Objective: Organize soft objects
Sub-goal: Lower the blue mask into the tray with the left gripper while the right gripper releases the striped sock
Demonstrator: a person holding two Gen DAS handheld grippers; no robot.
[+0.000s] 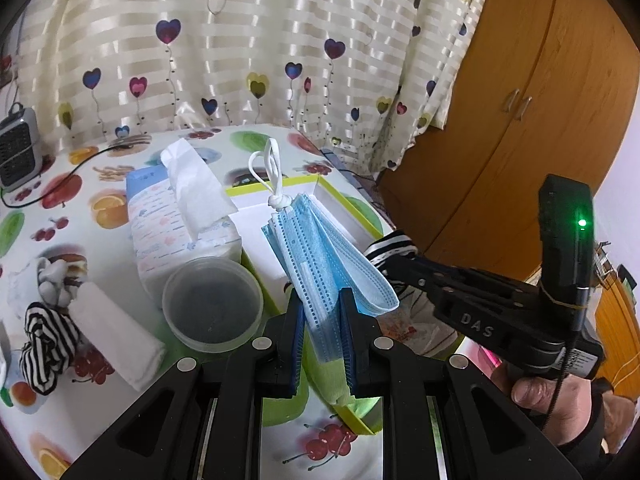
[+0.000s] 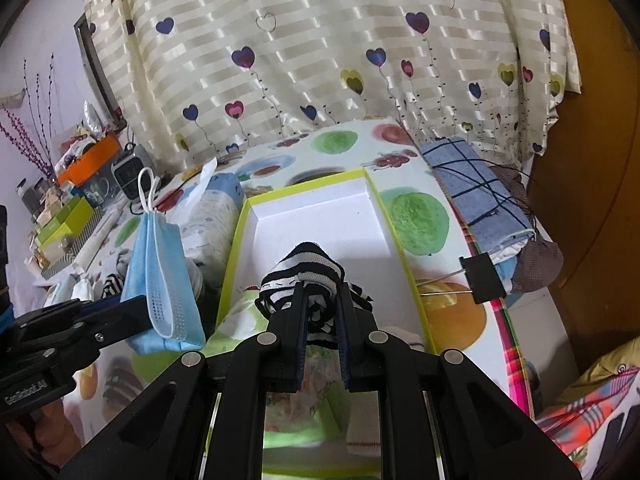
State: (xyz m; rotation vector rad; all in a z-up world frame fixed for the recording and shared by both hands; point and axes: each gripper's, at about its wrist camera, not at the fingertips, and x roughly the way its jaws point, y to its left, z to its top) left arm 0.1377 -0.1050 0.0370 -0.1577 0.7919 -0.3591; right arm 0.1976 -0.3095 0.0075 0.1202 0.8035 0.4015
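My left gripper (image 1: 320,312) is shut on a stack of blue face masks (image 1: 320,248), held above the near edge of the white box with a lime rim (image 1: 348,204). The masks also show in the right wrist view (image 2: 164,272). My right gripper (image 2: 320,304) is shut on a black-and-white striped sock (image 2: 304,276), held over the white box (image 2: 312,216). The right gripper shows in the left wrist view (image 1: 404,264), just right of the masks. Another striped sock (image 1: 44,344) and a rolled white cloth (image 1: 116,336) lie on the table at left.
A tissue pack (image 1: 180,220) and a clear plastic tub (image 1: 212,304) stand left of the box. A small heater (image 1: 16,152) sits far left. A blue checked cloth bundle (image 2: 480,200) and binder clip (image 2: 484,276) lie right of the box. A wooden wardrobe (image 1: 520,120) stands right.
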